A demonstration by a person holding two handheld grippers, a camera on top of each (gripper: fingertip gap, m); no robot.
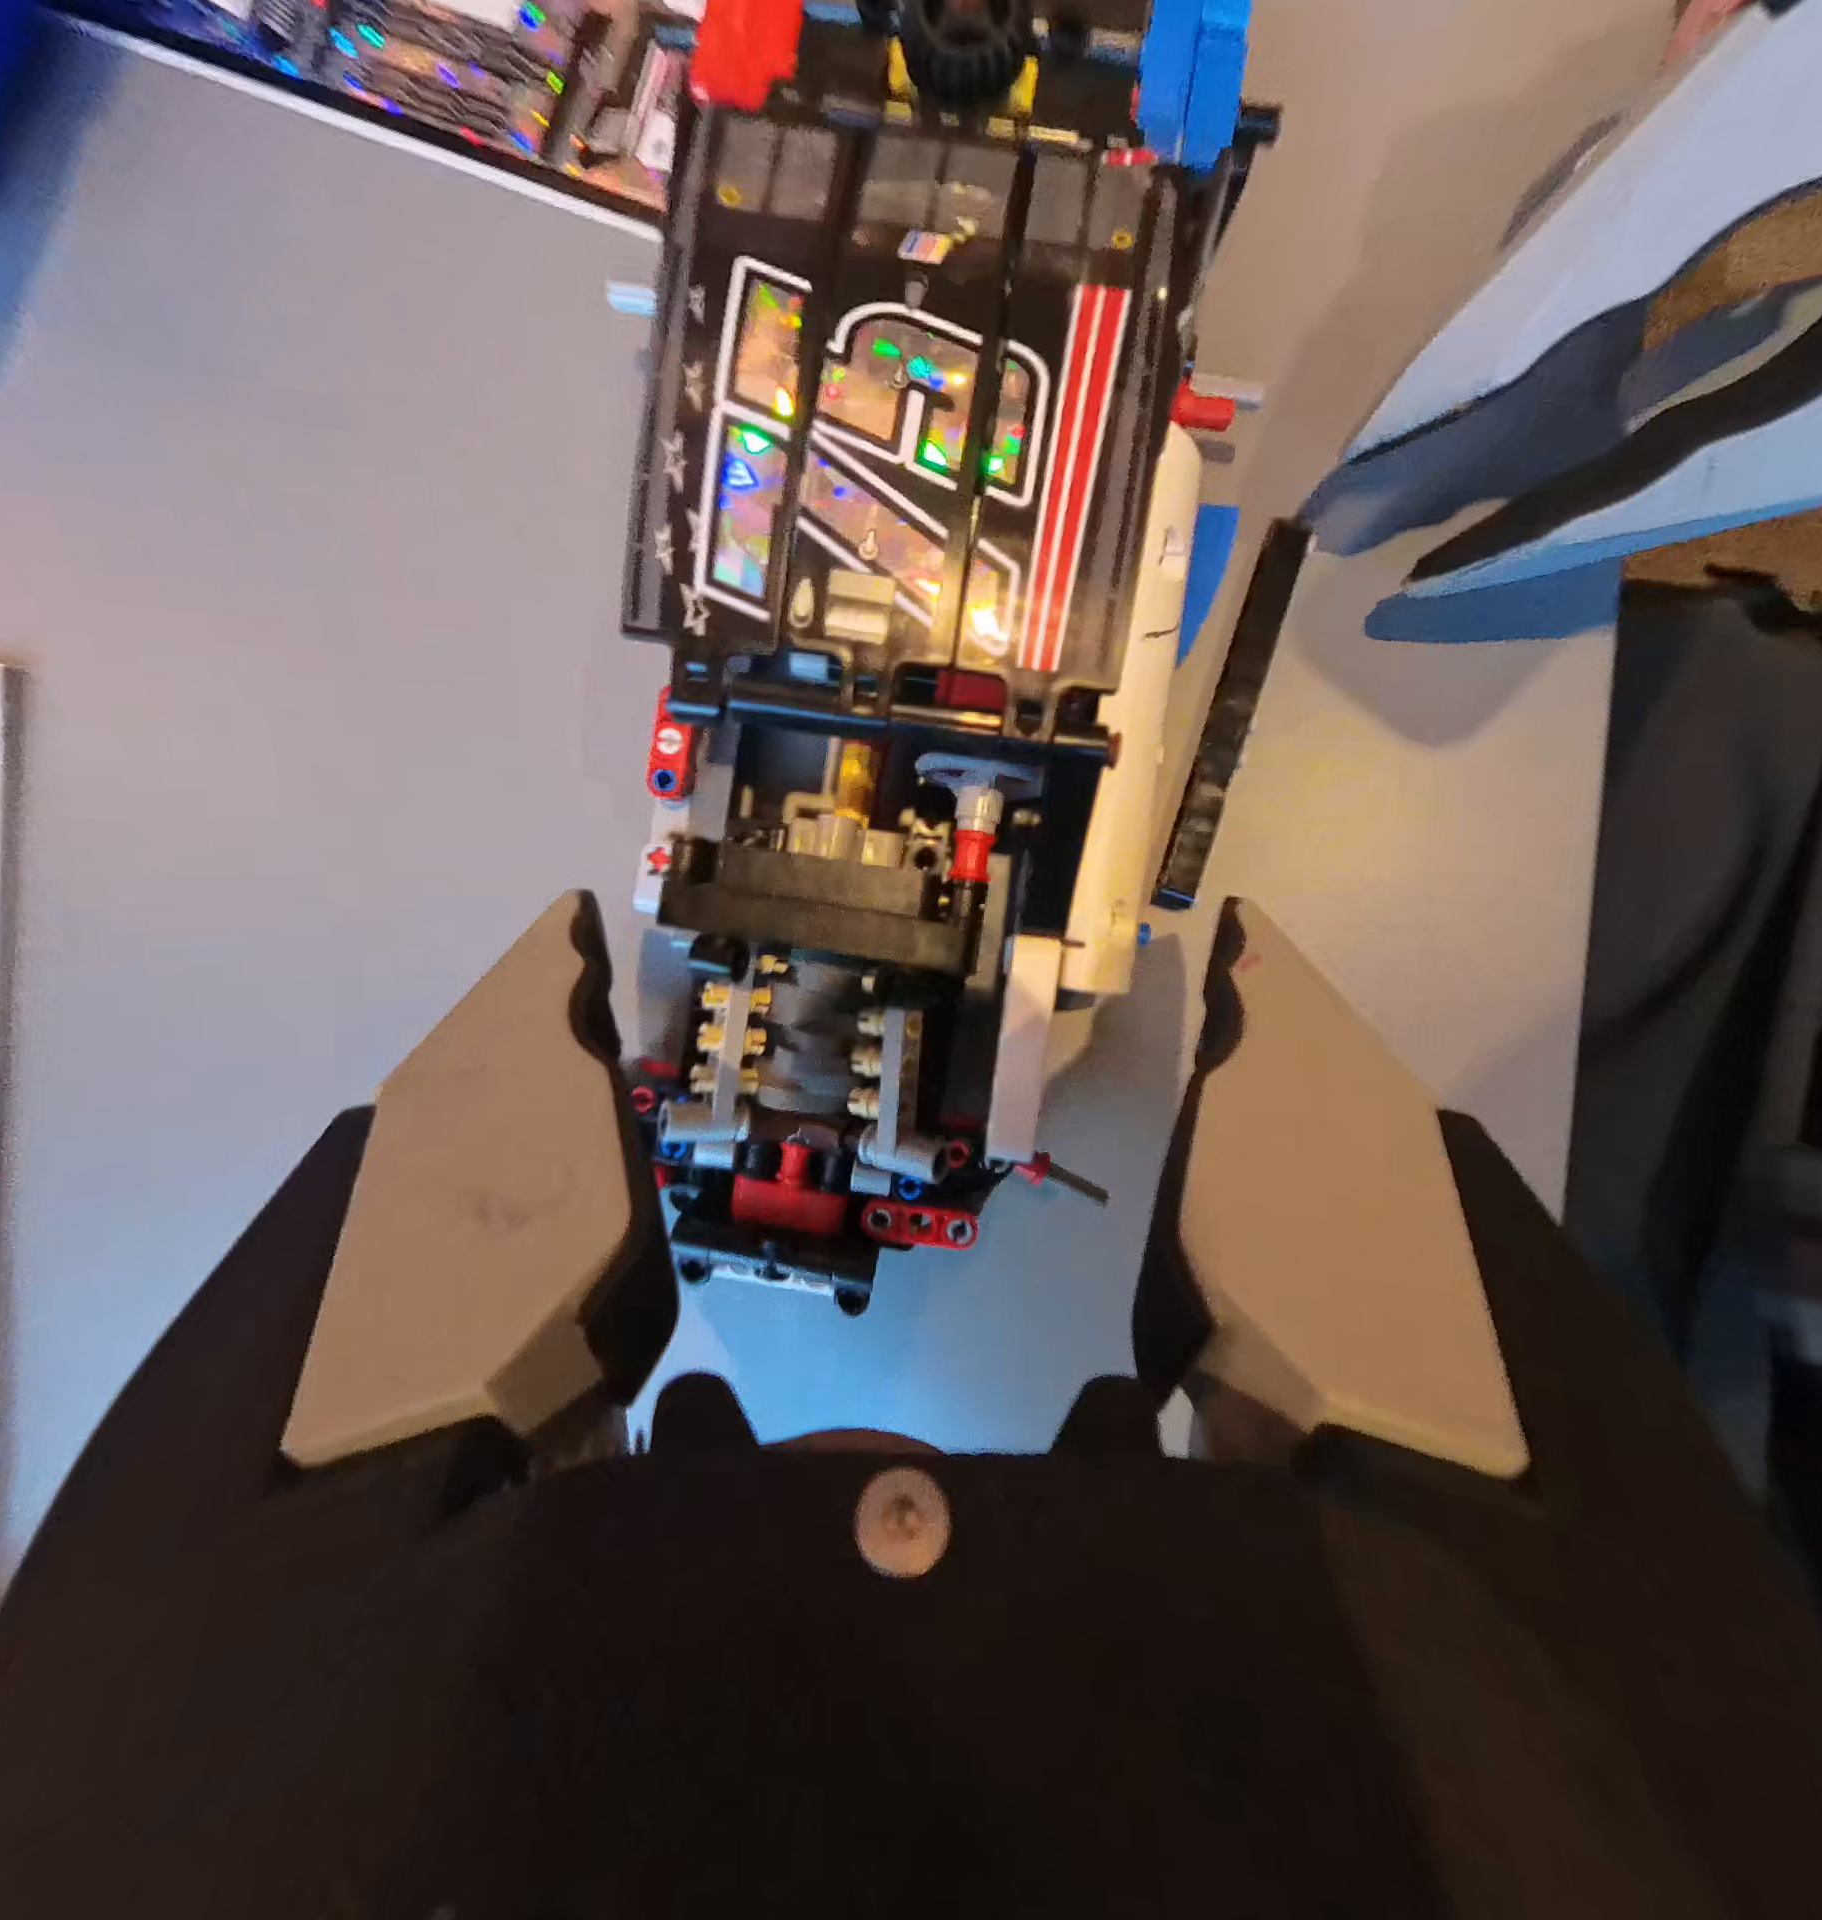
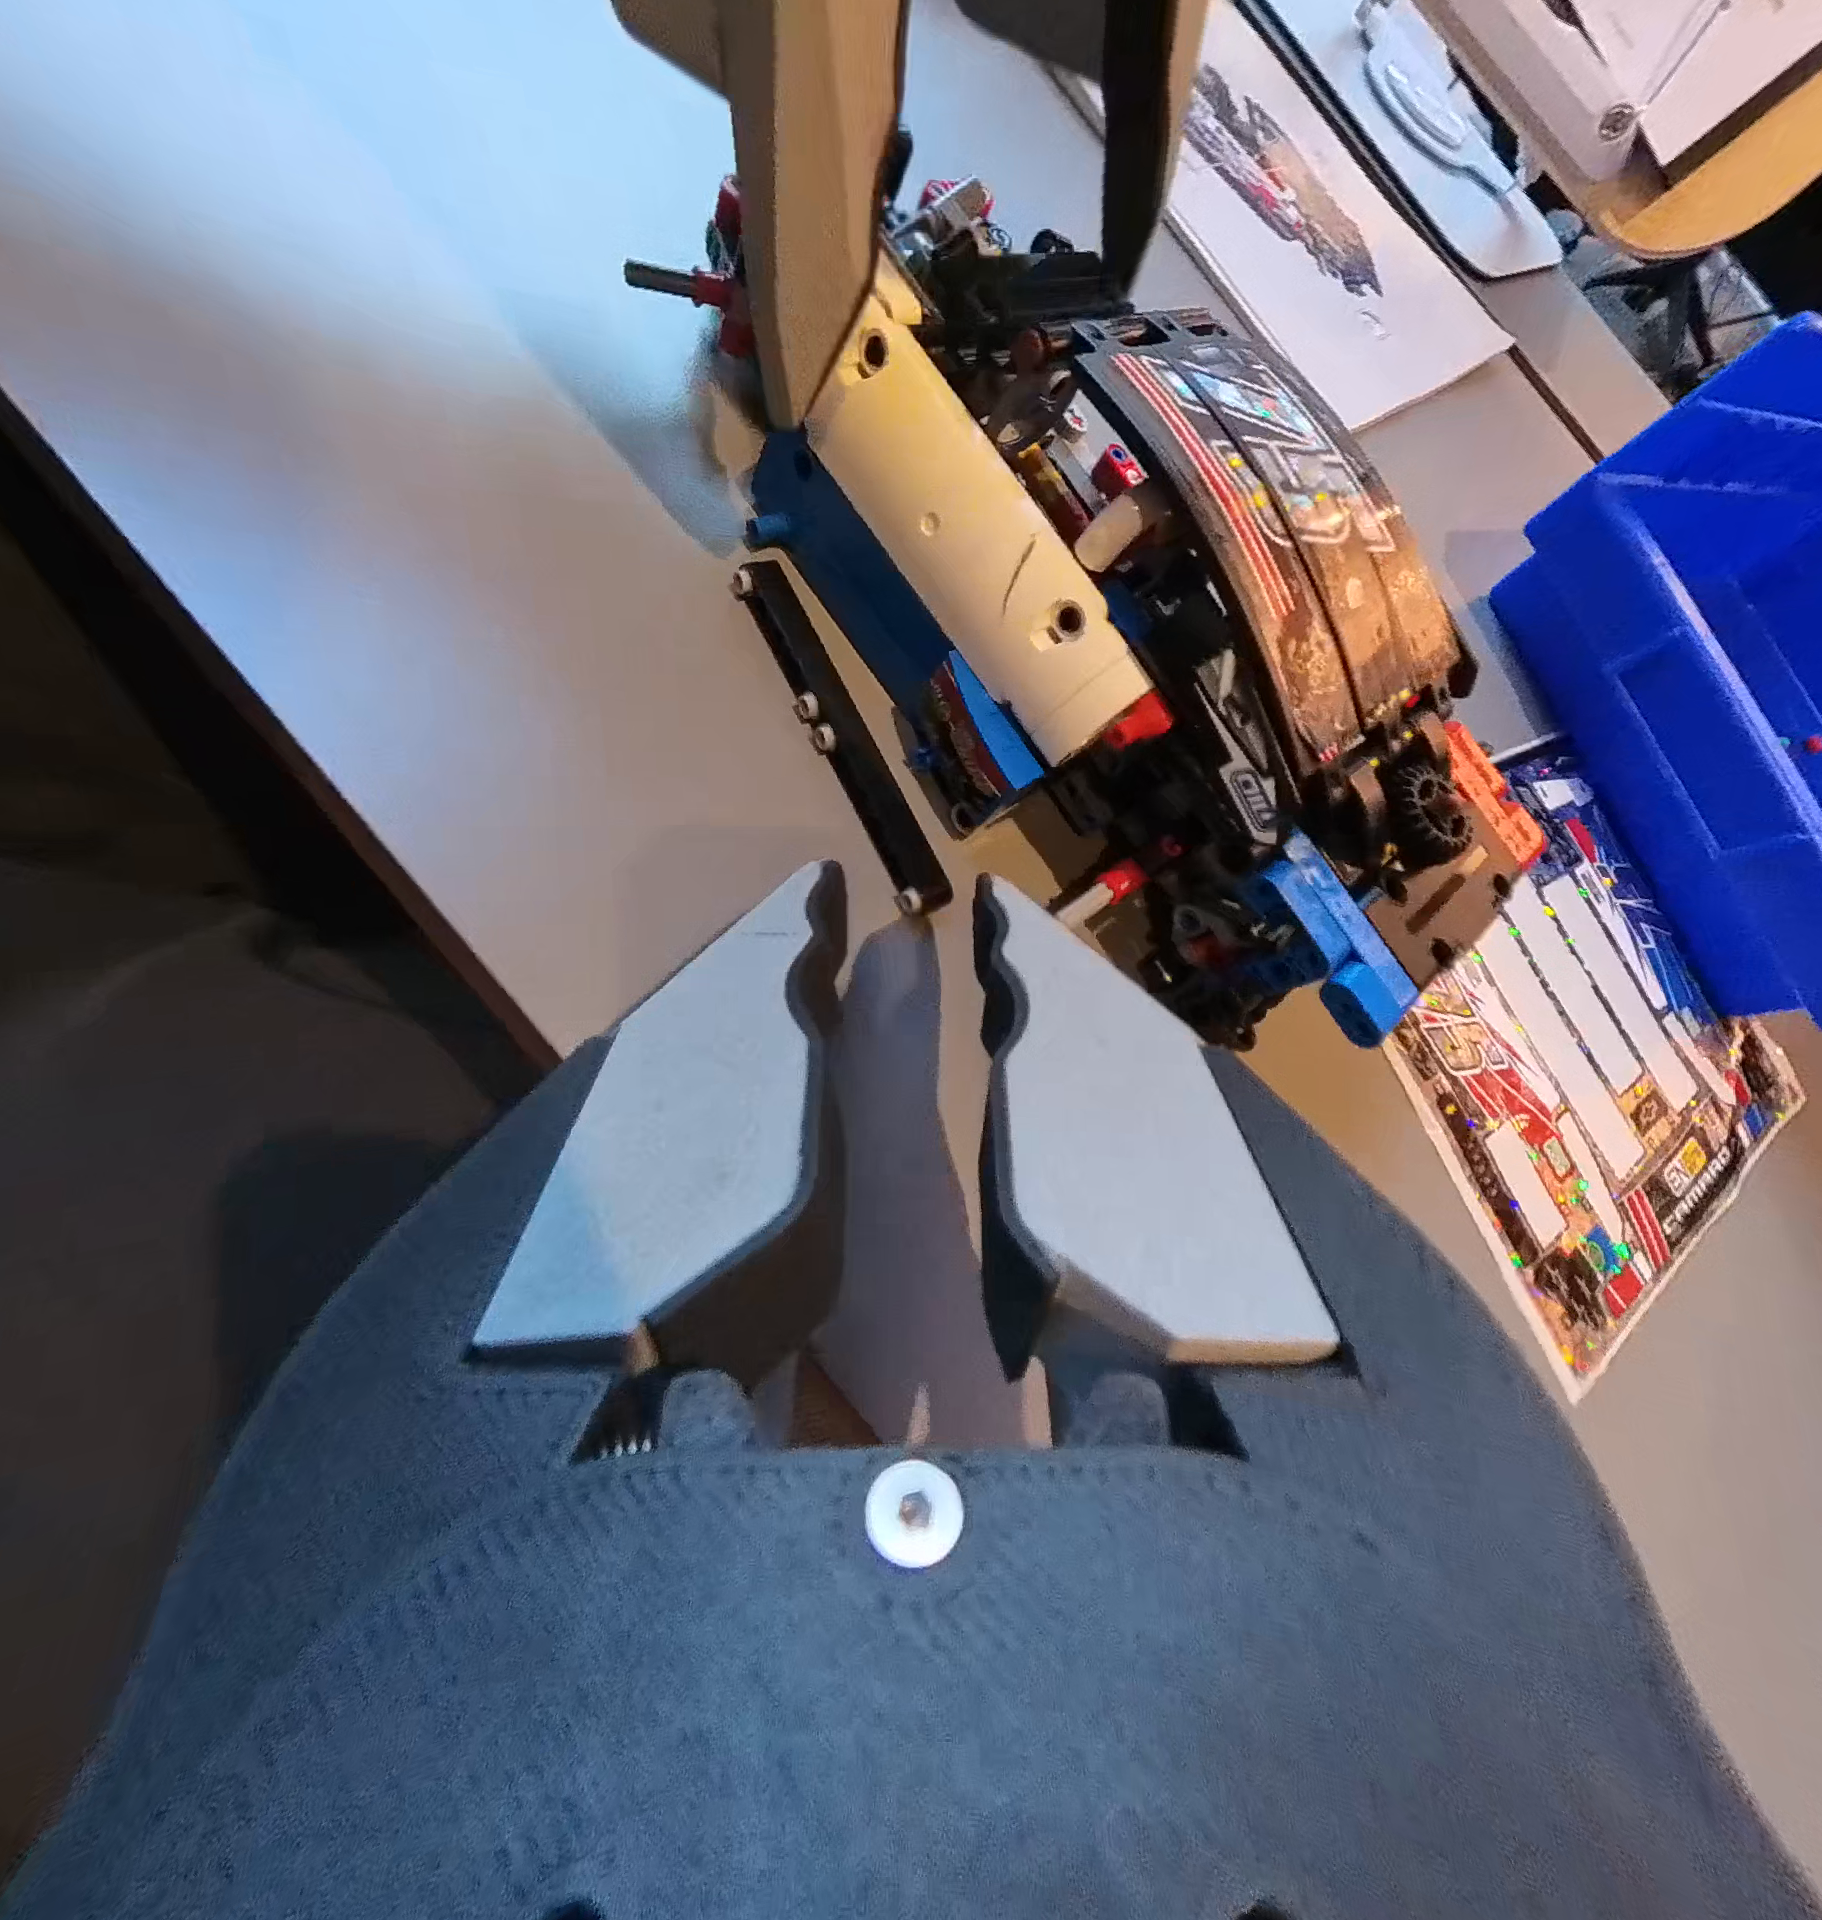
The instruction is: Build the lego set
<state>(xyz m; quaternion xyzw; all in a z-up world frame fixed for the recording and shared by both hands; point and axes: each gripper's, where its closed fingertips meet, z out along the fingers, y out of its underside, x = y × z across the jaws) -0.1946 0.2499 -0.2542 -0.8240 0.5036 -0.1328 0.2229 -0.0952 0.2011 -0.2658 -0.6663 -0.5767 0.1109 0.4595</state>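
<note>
The lego car (image 1: 886, 468) stands on the white table, with a black roof bearing shiny stickers, a white side panel and an open engine bay. My left gripper (image 1: 907, 920) is open, its fingers on either side of the car's engine end without clamping it; it also shows at the top of the right wrist view (image 2: 959, 348). A long black beam (image 2: 845, 727) lies along the car's blue and white side. My right gripper (image 2: 907, 914) is empty with a narrow gap between its fingers, its tips just short of the beam's near end. It also shows in the left wrist view (image 1: 1348, 571).
A blue parts bin (image 2: 1717, 675) stands to the right of the car, on a sticker sheet (image 2: 1572, 1143). An instruction booklet (image 2: 1333, 239) lies beyond. The table's dark edge (image 2: 367, 831) runs diagonally at the left, with bare tabletop (image 2: 419, 468) beside the car.
</note>
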